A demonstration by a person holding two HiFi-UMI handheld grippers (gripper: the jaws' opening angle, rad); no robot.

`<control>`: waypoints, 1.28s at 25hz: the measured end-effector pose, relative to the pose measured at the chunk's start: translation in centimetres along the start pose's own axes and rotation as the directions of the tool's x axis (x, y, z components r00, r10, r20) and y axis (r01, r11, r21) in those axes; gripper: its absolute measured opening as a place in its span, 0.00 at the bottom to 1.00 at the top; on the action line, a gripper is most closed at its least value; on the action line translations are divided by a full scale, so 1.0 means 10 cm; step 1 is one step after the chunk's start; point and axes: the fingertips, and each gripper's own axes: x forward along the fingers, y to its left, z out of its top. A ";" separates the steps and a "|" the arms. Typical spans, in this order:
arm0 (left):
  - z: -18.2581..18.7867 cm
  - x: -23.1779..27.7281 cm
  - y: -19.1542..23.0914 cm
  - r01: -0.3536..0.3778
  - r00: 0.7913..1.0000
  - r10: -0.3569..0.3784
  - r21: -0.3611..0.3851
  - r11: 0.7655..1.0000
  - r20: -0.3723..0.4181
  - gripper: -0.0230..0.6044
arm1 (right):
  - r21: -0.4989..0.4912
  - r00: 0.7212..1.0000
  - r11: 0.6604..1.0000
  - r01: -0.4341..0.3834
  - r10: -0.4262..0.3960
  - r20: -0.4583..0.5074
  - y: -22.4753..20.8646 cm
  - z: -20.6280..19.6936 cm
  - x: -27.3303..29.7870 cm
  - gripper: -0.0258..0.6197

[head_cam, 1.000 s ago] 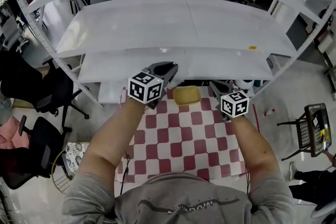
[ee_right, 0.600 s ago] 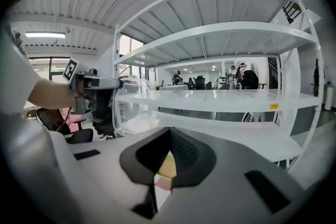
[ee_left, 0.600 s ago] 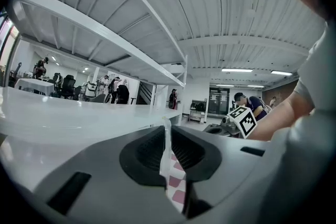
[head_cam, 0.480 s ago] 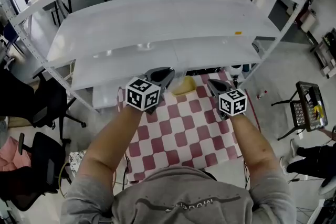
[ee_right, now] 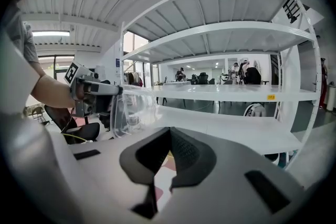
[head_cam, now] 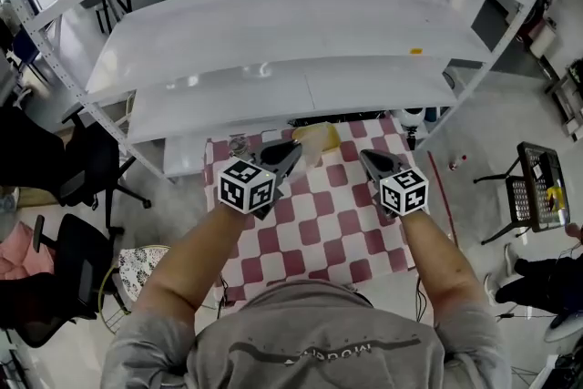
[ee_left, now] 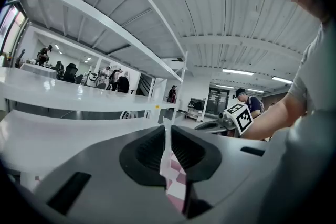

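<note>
My left gripper [head_cam: 293, 150] is shut on the edge of a thin clear plastic piece [ee_left: 167, 136], seen edge-on between its jaws. In the right gripper view the same clear plastic [ee_right: 128, 110] hangs curved from the left gripper [ee_right: 92, 89]. A yellow thing [head_cam: 318, 138] lies tilted at the back of the red-and-white checkered cloth [head_cam: 319, 232], right beside the left gripper's tip; whether it sits inside the plastic is unclear. My right gripper [head_cam: 364, 157] hovers over the cloth to the right with its jaws together and nothing visible between them [ee_right: 169, 134].
A white metal shelf rack [head_cam: 273, 32] stands just behind the table, its lowest shelf [head_cam: 301, 91] overhanging the back edge. Black office chairs [head_cam: 55, 168] and a wire basket [head_cam: 132, 273] are on the floor at left. A cart [head_cam: 542, 205] stands at right.
Both grippers have drawn back from under the shelf toward the person. The yellow thing went from lying flat to tilted beside the left gripper. More of the checkered cloth shows.
</note>
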 end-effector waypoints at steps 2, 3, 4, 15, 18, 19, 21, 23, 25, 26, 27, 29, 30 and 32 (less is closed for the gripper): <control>-0.10 0.01 -0.06 -0.024 1.000 0.023 -0.017 1.000 -0.003 0.11 | -0.014 1.000 1.000 -0.024 0.024 -0.007 -0.04 -0.05 -0.04 0.08; -0.14 0.03 -0.08 -0.036 0.999 0.036 -0.018 0.999 -0.006 0.11 | -0.023 0.999 0.999 -0.036 0.036 -0.013 -0.06 -0.08 -0.06 0.08; -0.18 0.04 -0.10 -0.049 0.999 0.049 -0.016 0.999 -0.009 0.11 | -0.033 0.999 0.998 -0.048 0.047 -0.017 -0.09 -0.10 -0.06 0.08; -0.56 0.33 -0.39 -0.134 0.990 0.134 -0.005 0.991 -0.046 0.11 | -0.056 0.985 0.985 -0.163 0.159 -0.066 -0.31 -0.47 -0.04 0.08; -0.71 0.36 -0.43 -0.142 0.987 0.142 0.011 0.990 -0.078 0.11 | -0.059 0.980 0.981 -0.184 0.178 -0.084 -0.29 -0.57 -0.03 0.08; -0.77 0.37 -0.45 -0.142 0.986 0.143 0.019 0.990 -0.090 0.11 | -0.057 0.979 0.981 -0.188 0.182 -0.090 -0.28 -0.60 -0.03 0.08; -0.88 0.37 -0.48 -0.140 0.984 0.143 0.029 0.990 -0.110 0.11 | -0.046 0.977 0.980 -0.192 0.187 -0.098 -0.28 -0.67 -0.03 0.08; -0.96 0.36 -0.52 -0.136 0.983 0.137 0.020 0.990 -0.120 0.11 | -0.023 0.976 0.980 -0.198 0.194 -0.103 -0.24 -0.74 -0.03 0.08; -1.02 0.32 -0.54 -0.134 0.984 0.132 -0.002 0.991 -0.122 0.11 | 0.000 0.973 0.978 -0.208 0.207 -0.104 -0.17 -0.78 -0.05 0.08; -1.06 0.31 -0.54 -0.136 0.983 0.134 -0.007 0.991 -0.125 0.11 | 0.006 0.971 0.977 -0.214 0.213 -0.106 -0.13 -0.80 -0.05 0.08; -1.09 0.29 -0.54 -0.140 0.982 0.139 -0.004 0.990 -0.129 0.11 | 0.007 0.970 0.976 -0.218 0.218 -0.107 -0.09 -0.81 -0.05 0.08; -1.14 0.26 -0.52 -0.156 0.978 0.158 0.030 0.987 -0.136 0.11 | 0.005 0.969 0.975 -0.224 0.223 -0.109 -0.04 -0.84 -0.05 0.08; -1.18 0.25 -0.52 -0.164 0.976 0.170 0.055 0.985 -0.138 0.11 | 0.005 0.968 0.974 -0.225 0.224 -0.110 -0.03 -0.86 -0.05 0.08; -1.25 0.22 -0.51 -0.178 0.971 0.191 0.099 0.979 -0.141 0.11 | 0.009 0.968 0.974 -0.225 0.225 -0.114 0.00 -0.90 -0.05 0.08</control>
